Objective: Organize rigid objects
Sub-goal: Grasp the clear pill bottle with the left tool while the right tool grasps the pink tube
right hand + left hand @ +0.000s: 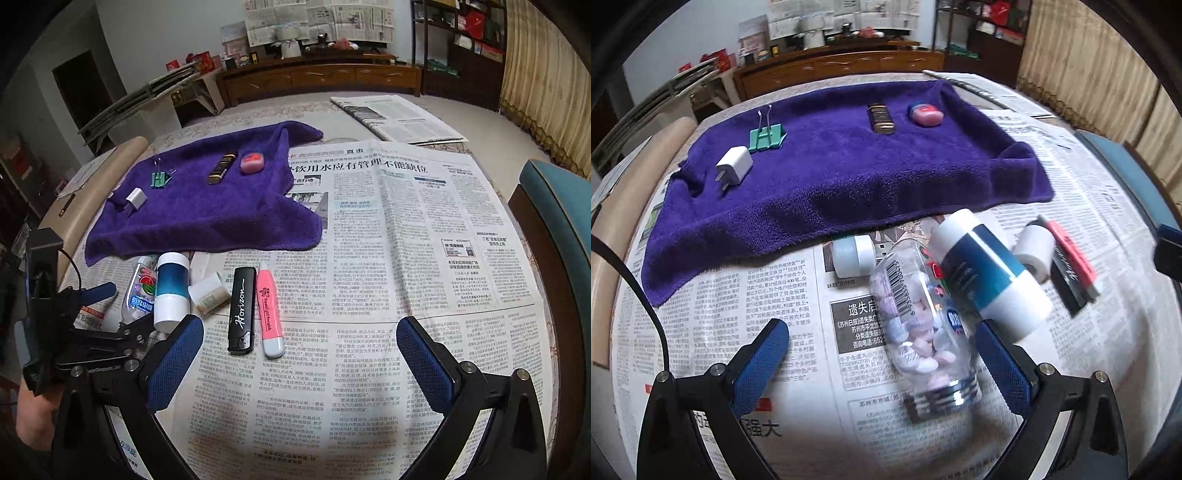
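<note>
My left gripper (881, 330) is open, and a clear bottle of pastel candies (916, 325) lies on the newspaper between its blue fingers, metal cap towards me. A blue and white bottle (986, 273) lies against the bottle's right side. The purple towel (831, 184) carries a white charger (733, 166), a green binder clip (766, 136), a brown tube (881, 118) and a pink tin (925, 112). My right gripper (301, 347) is open and holds nothing, just short of a black lighter (242, 310) and a pink highlighter (269, 314).
A small white jar (855, 256) lies at the towel's front edge, and another small jar (208, 293) lies between the blue and white bottle and the lighter. Newspaper (406, 240) covers the table. A teal chair (554, 240) stands at the right, and a beige roll (110, 162) lies at the left.
</note>
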Action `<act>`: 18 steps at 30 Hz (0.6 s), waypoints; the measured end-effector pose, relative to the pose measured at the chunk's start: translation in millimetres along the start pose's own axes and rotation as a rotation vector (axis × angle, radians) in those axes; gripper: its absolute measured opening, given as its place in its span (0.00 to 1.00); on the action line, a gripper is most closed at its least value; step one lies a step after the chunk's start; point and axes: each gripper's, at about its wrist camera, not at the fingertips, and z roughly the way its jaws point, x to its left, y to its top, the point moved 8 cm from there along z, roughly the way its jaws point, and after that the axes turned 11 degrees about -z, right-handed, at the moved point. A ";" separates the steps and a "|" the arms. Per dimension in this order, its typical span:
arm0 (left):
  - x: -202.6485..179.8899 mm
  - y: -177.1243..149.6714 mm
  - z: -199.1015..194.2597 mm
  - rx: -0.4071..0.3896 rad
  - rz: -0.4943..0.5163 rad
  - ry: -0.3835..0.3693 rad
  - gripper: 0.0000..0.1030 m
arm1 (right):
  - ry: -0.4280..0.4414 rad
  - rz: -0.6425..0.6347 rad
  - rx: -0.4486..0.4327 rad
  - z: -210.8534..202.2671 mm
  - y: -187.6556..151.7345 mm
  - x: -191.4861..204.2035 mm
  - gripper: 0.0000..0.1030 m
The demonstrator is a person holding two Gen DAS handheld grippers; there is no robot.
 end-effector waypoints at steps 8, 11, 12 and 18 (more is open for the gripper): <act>-0.5 1.7 7.2 -0.022 -0.073 0.045 0.96 | 0.004 0.017 0.024 3.3 -11.9 -10.0 0.98; -2.6 2.0 4.9 -0.039 -0.068 0.037 0.87 | 0.010 0.026 0.028 4.3 -14.5 -12.3 0.98; -3.9 1.5 3.6 -0.045 -0.064 0.034 0.85 | 0.014 0.028 0.029 4.8 -15.0 -12.1 0.98; -12.2 2.6 -4.4 -0.078 -0.043 0.013 0.41 | 0.031 0.014 0.036 8.1 -14.5 -5.3 0.98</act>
